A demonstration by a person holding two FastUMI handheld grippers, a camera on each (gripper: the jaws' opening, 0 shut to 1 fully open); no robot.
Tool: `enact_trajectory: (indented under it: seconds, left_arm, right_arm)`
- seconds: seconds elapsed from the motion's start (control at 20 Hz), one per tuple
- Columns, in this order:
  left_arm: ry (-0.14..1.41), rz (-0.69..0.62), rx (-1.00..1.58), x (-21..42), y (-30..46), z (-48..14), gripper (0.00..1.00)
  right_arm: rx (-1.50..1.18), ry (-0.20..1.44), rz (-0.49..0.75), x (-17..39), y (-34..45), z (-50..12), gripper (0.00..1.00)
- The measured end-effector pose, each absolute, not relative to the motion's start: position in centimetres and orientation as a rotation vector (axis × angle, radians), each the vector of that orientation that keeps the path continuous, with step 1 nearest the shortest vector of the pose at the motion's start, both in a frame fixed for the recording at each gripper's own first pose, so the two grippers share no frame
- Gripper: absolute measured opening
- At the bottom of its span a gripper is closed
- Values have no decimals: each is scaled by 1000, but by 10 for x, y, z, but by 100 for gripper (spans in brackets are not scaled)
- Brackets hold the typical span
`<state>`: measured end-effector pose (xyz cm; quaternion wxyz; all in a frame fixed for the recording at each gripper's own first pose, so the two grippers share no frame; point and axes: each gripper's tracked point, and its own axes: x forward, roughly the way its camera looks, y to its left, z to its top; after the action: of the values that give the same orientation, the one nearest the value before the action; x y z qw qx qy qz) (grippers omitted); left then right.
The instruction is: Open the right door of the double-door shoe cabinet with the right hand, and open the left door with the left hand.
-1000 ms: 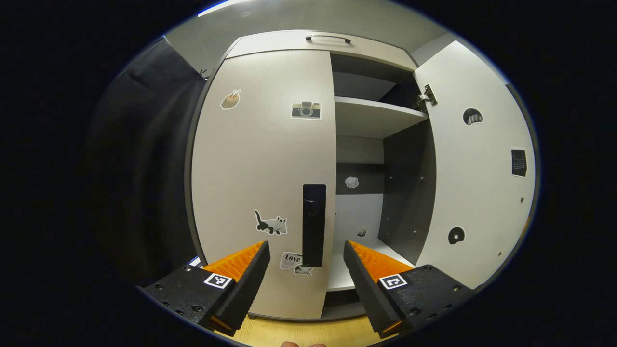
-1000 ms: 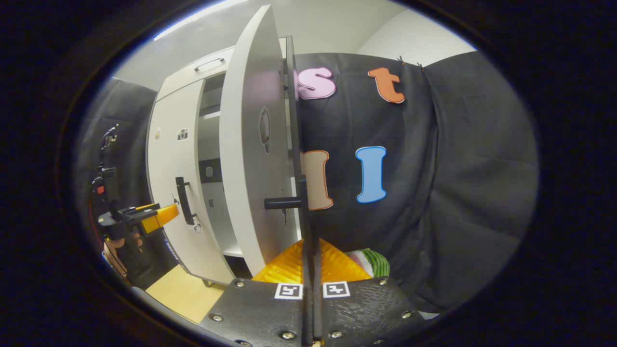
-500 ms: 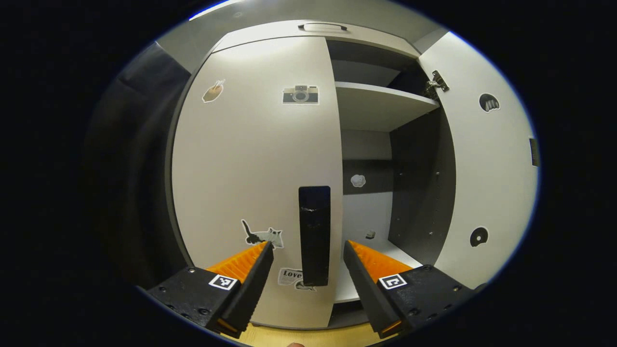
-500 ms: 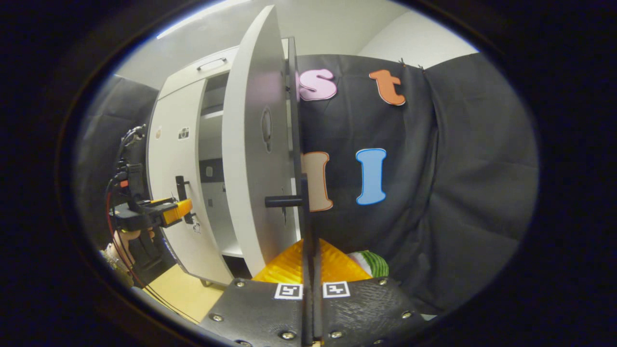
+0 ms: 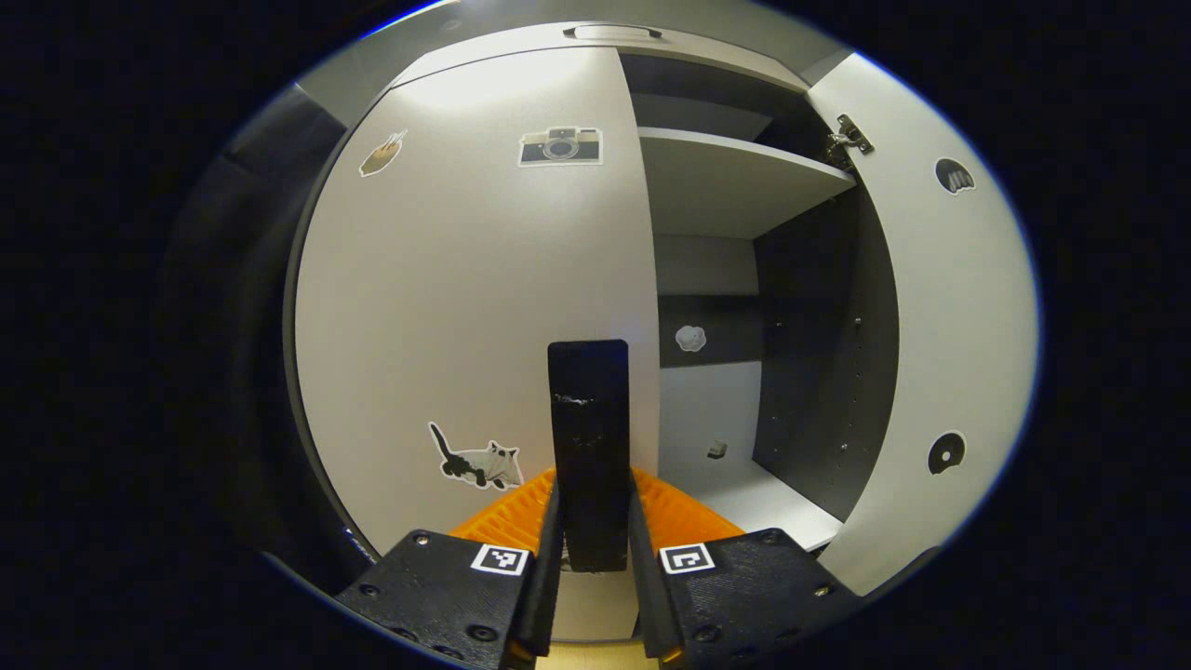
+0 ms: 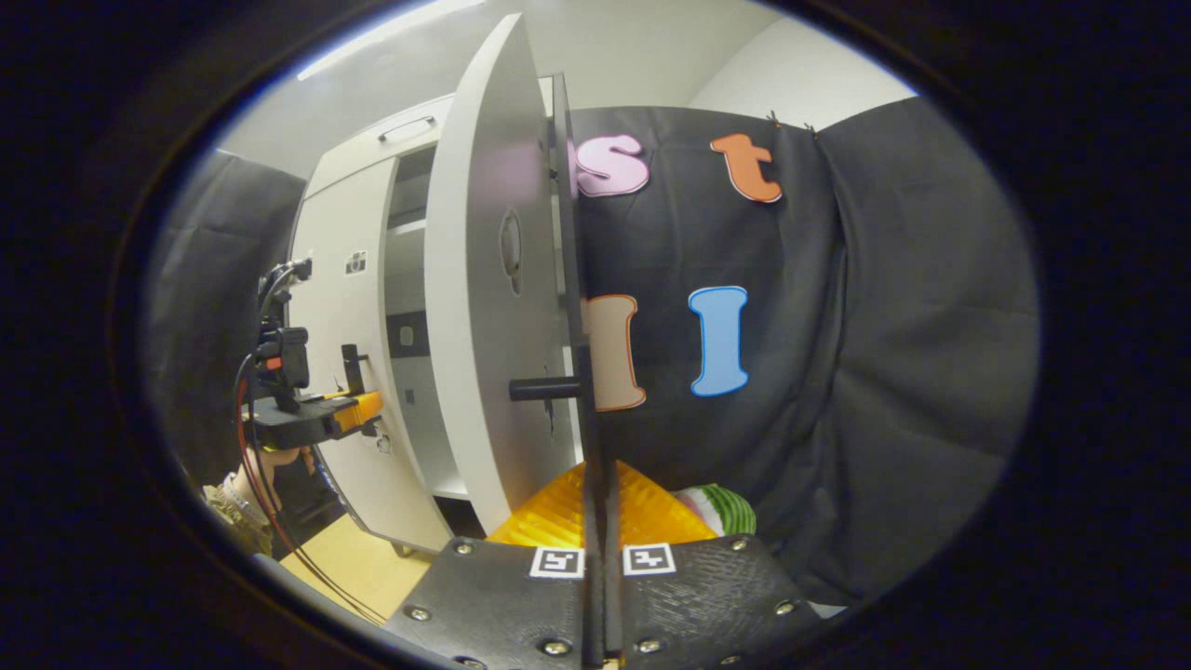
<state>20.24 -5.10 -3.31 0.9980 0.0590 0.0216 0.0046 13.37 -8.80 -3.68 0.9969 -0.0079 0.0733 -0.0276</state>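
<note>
1. Fingers of my left gripper sit on either side of the left handle, its lower end between them and both pressing on it, as far as I can judge from the left gripper view.
2. Left door lies flush with the cabinet front, with a cat sticker beside the handle and a camera sticker higher up. I judge this half of the task as gripped but not yet pulled.
3. Moving right in the same view, the cabinet's right half stands open: I can see a shelf, the dark inner wall and the pale floor of the compartment.
4. Right door is swung well out, its inner face towards me and its hinge showing at the top.
5. In the right gripper view, my left gripper shows far off on the left, a hand under it, at the left handle.
6. Further right in that view, the right door is seen nearly edge-on, and the right handle runs down between the fingers of my right gripper, which are clenched on it.
7. My reading: the right door is done or very nearly so; what is left is to swing the left door out on its hinges, pulling along its arc so the fingers do not slip off the handle.
</note>
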Motion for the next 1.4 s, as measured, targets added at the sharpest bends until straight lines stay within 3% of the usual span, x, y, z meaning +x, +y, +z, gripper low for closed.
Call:
enact_trajectory:
  seconds: [0.45, 0.75, 1.4]
  left_arm:
    - [33, 13, 102, 204, -51, -32, 34]
    - [57, 3, 85, 203, -50, -34, 24]
    - [70, -49, 66, 161, -43, -33, 21]
  right_arm:
    - [6, 142, -45, 135, -85, -37, 1]
    - [14, 144, -55, 135, -86, -38, 1]
    - [30, 138, -59, 136, -85, -37, 1]
